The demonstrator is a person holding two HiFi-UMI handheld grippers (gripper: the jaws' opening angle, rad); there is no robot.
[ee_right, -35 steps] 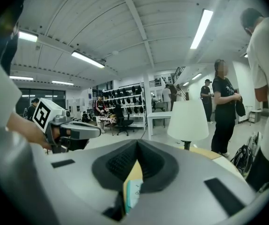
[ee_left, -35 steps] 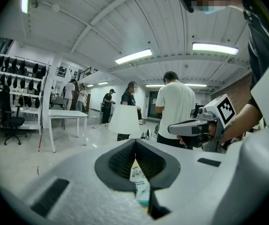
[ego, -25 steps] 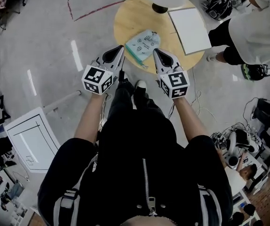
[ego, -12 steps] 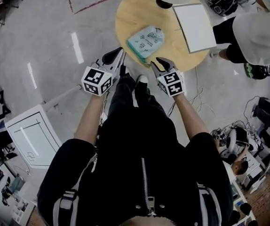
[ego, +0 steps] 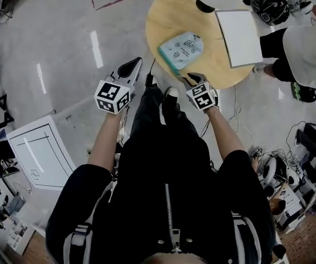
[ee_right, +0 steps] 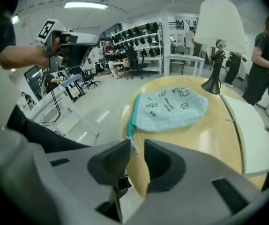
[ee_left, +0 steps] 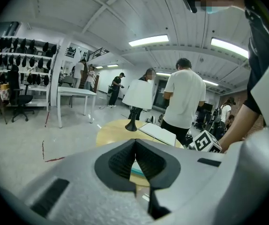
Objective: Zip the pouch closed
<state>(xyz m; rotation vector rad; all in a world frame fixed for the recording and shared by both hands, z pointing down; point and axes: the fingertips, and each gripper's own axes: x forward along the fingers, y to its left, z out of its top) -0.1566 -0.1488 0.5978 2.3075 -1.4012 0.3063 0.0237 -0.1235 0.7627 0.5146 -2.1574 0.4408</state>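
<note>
A light blue pouch (ego: 181, 49) with small dark drawings and a teal zipper edge lies flat on the round wooden table (ego: 166, 15). My right gripper (ego: 189, 77) hangs at the table's near edge, just short of the pouch's near corner. In the right gripper view the pouch (ee_right: 169, 109) lies ahead and the right gripper (ee_right: 134, 146) is open by a narrow gap, nothing pinched. My left gripper (ego: 136, 64) is off the table to the left, over the floor. In its own view the left gripper (ee_left: 135, 142) is shut and empty.
A white-shaded lamp (ee_right: 218, 41) stands at the table's far side. A white pad (ego: 239, 36) lies on its right part. A person in a white top (ego: 304, 48) stands right of the table. Cables and gear (ego: 282, 175) clutter the floor at right, and a white panel (ego: 37, 155) lies at left.
My right gripper has dropped and tipped downward, coming to the table's near edge by the pouch. The left gripper has sunk a little beside the table.
</note>
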